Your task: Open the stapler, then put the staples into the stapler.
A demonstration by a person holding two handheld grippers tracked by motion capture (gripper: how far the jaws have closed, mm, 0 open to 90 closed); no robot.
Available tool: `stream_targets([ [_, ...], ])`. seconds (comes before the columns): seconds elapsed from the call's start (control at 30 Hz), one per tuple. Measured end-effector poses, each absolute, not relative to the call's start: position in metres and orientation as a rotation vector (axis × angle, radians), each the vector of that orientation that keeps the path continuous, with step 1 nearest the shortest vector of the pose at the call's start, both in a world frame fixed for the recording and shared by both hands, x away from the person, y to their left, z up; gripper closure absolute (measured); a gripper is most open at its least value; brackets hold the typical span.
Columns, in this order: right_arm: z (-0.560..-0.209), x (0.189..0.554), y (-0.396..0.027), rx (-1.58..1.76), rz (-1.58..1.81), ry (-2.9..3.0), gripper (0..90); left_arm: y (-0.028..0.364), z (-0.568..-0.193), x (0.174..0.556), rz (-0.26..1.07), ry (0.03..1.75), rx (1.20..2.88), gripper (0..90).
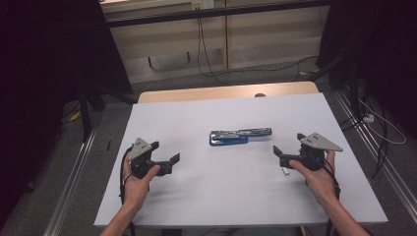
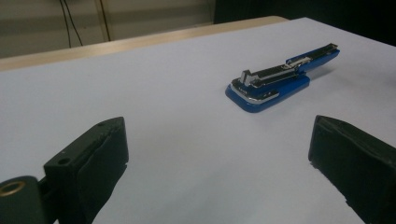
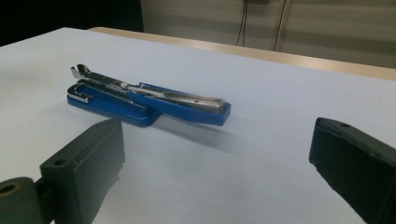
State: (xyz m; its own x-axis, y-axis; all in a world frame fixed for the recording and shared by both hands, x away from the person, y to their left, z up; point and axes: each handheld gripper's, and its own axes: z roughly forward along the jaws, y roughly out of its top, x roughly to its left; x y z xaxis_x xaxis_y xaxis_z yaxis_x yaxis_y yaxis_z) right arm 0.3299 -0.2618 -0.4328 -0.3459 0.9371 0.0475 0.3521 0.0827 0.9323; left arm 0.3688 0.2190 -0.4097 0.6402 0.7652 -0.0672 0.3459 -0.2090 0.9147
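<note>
**Opened stapler waits between two spread grippers**

While both grippers hover low over the white surface (image 1: 196,196), a blue stapler (image 1: 240,136) lies between them, a little beyond their line and nearer the right one. It is swung open flat: the blue base sits toward the left, and the top arm with its chrome magazine runs off toward the right, the two halves overlapping at the hinge near the middle.

The left gripper (image 1: 169,158) has its fingers (image 2: 91,163) wide apart and holds nothing; the stapler is well apart from it. The right gripper (image 1: 279,151) likewise has its fingers (image 3: 84,163) spread, empty, with the stapler near but not touched.

As a judgement, the stapler should feel stiff and fairly light, plastic over metal, and not fragile. Its chrome rail looks slick, so the blue plastic sides offer a surer hold. The hinge will likely let the halves swing, so gripping one half alone may leave the other flopping. Pinching the base across its width with one gripper while the other takes the far arm seems the steadier approach.
</note>
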Motion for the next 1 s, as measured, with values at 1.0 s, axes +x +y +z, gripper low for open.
stream_targets([
  [1.0,-0.431,0.303,-0.272,1.312,1.28,1.784,7.4,0.238,-0.417,0.33,0.48,0.92,1.808,4.9],
])
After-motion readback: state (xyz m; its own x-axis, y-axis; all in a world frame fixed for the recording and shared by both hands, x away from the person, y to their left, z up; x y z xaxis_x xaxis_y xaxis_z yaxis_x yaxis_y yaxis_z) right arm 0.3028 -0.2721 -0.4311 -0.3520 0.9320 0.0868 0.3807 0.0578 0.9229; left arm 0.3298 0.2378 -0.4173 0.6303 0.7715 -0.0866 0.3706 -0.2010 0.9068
